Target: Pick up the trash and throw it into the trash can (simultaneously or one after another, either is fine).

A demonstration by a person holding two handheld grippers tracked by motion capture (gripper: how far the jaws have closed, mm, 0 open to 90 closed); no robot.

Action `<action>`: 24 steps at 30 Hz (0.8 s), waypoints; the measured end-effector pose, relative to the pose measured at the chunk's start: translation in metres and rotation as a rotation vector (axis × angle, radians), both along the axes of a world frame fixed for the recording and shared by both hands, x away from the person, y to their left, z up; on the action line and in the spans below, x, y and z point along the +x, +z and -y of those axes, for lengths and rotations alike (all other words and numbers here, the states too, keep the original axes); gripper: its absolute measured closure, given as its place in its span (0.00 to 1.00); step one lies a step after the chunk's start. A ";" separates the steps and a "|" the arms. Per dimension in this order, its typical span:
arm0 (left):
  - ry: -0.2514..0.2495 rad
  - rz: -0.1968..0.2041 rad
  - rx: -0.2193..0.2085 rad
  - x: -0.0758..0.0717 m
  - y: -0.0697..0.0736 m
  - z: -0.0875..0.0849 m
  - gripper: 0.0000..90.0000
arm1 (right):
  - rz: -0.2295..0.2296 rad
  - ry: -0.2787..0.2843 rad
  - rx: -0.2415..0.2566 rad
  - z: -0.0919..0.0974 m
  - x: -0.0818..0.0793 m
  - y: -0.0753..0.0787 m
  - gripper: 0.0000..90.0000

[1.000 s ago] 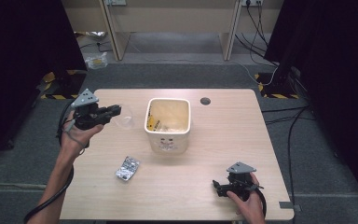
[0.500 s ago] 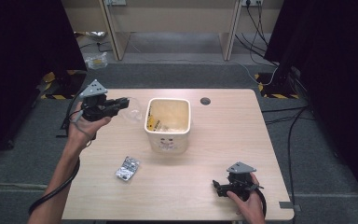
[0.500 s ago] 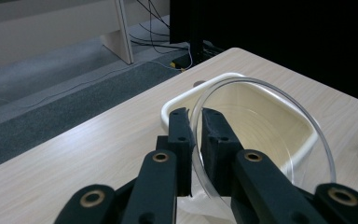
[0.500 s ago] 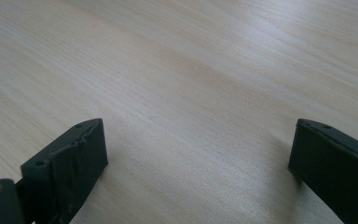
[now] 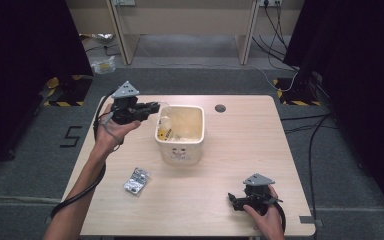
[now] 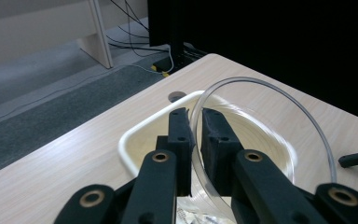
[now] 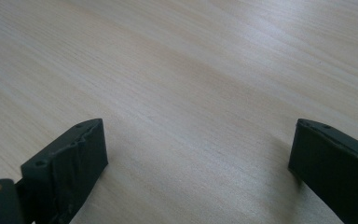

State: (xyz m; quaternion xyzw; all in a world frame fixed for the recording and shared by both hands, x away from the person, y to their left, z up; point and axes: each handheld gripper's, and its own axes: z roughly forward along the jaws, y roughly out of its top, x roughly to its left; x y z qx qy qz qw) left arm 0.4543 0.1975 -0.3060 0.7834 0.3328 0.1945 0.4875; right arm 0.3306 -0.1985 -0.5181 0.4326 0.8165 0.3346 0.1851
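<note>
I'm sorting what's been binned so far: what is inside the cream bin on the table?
Inside the cream bin lie a yellow item and some pale or clear pieces, too small to identify. The near wall hides part of the floor.

clear cup (image 6: 261,121), cream bin (image 5: 180,145)

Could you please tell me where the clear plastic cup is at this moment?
The clear plastic cup is pinched by its rim in the left claw, held over the left edge of the cream square bin at the table's middle in the high view.
</note>
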 end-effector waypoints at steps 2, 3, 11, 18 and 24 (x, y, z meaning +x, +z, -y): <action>-0.008 -0.005 0.006 0.003 -0.002 0.006 0.91 | -0.002 -0.001 0.001 0.000 0.000 0.000 0.05; -0.012 -0.008 0.007 0.004 -0.003 0.009 0.91 | -0.004 -0.002 0.003 0.000 0.000 0.000 0.05; -0.029 -0.040 0.020 0.016 -0.016 0.026 0.90 | -0.003 0.000 0.001 0.000 0.000 0.000 0.05; -0.028 -0.069 0.040 0.025 -0.029 0.036 0.90 | -0.002 0.000 0.001 0.000 0.000 0.000 0.05; -0.030 -0.087 0.081 0.030 -0.040 0.044 0.89 | -0.002 0.000 0.001 0.000 0.000 0.000 0.05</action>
